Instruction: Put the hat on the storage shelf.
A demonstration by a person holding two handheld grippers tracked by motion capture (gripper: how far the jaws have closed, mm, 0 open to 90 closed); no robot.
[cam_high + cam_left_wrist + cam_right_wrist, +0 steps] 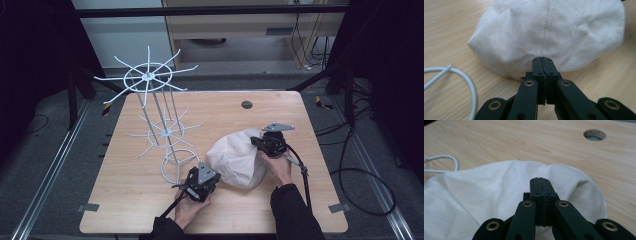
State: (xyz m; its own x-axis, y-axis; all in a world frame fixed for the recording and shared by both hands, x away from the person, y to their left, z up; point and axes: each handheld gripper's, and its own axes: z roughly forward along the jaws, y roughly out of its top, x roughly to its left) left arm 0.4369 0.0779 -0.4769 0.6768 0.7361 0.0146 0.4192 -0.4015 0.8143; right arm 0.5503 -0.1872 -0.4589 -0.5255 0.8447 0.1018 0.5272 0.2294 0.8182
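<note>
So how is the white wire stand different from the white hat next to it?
The wire stand is thin, stiff metal you can see through; the hat is soft, solid cloth. The stand rises tall with spokes sticking out; the hat sits low and rumpled on the table. Nothing holds the stand, while the left gripper and right gripper are at the hat's edges. Both are white.

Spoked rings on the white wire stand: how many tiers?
2. The top spoked ring is at the stand's head; the lower spoked ring sits halfway down. The plain base loop rests on the table.
</note>
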